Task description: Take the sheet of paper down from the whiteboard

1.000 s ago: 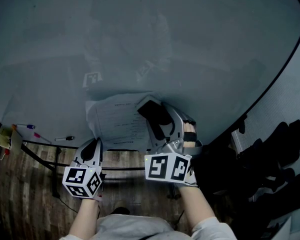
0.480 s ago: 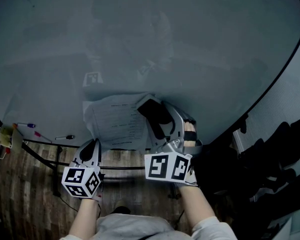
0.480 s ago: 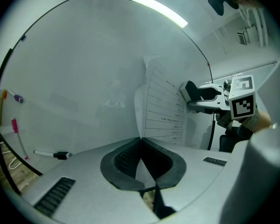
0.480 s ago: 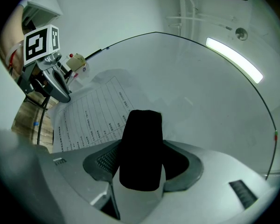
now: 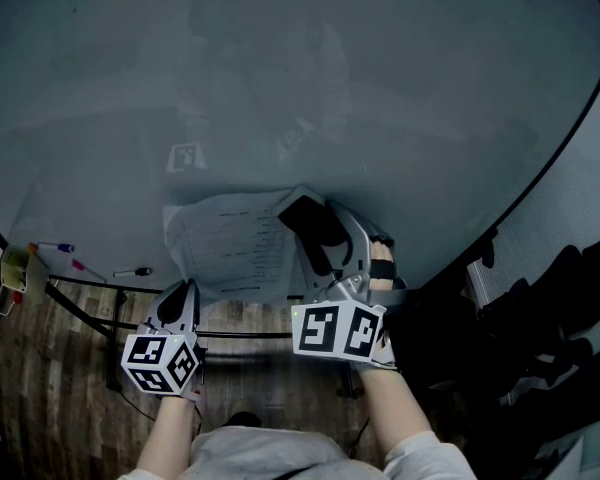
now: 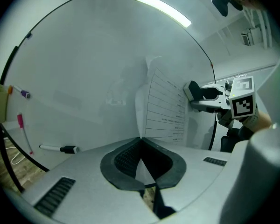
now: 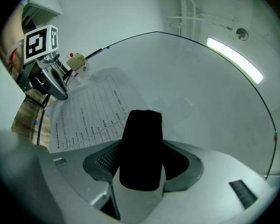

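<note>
While the sheet of paper (image 5: 230, 243) sits low on the whiteboard (image 5: 280, 78), just above its bottom edge and left of the middle, nearly all of the board above it and to both sides is bare. At the bottom left corner 3 markers (image 5: 130, 272) lie near the edge, well apart from the sheet. The board's black rim curves down the right side. Beyond it dark bulky shapes (image 5: 540, 318) crowd the space, too dark to tell what they are. Wooden floor (image 5: 40, 368) shows below the bottom edge.

The left gripper (image 5: 185, 286) points about level at the board, and its jaws are pressed together on the sheet's bottom left corner. That side of the sheet bows away from the board. The right gripper (image 5: 315, 230) is held level at the sheet's upper right corner, its jaws clamped on a black ribbed block (image 7: 140, 148). Whether the block touches the board cannot be told. Both forearms reach up side by side from the view's lower edge.
</note>
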Available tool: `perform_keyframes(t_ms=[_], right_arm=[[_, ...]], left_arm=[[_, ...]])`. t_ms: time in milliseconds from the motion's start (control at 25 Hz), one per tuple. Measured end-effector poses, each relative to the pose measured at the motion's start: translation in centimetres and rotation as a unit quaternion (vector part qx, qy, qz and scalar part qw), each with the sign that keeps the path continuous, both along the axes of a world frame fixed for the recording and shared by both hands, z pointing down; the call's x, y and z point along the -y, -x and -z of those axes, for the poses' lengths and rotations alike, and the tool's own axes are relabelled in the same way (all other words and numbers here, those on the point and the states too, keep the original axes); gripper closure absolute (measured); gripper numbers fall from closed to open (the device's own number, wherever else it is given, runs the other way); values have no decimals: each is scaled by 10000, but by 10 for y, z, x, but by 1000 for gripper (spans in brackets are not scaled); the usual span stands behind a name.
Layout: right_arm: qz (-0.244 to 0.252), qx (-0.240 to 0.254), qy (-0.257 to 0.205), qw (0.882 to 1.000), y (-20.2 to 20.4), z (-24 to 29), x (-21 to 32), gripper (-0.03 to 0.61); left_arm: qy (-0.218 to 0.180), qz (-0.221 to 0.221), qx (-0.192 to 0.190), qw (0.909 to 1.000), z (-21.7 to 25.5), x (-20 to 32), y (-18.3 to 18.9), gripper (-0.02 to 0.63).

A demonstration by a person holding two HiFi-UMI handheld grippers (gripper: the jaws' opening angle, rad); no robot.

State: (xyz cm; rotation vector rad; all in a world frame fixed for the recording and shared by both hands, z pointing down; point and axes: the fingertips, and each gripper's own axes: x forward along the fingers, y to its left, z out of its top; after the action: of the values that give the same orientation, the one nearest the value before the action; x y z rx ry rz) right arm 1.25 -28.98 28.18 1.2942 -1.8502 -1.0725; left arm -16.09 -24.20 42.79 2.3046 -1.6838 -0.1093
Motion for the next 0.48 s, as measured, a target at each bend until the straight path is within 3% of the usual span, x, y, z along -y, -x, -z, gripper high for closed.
perform_keyframes(t_ms=[480], right_arm=[[-45,-23,-5,10000,-3,1,3,311]], left_arm=[[127,23,-32,9999,-9,-1,3,598]])
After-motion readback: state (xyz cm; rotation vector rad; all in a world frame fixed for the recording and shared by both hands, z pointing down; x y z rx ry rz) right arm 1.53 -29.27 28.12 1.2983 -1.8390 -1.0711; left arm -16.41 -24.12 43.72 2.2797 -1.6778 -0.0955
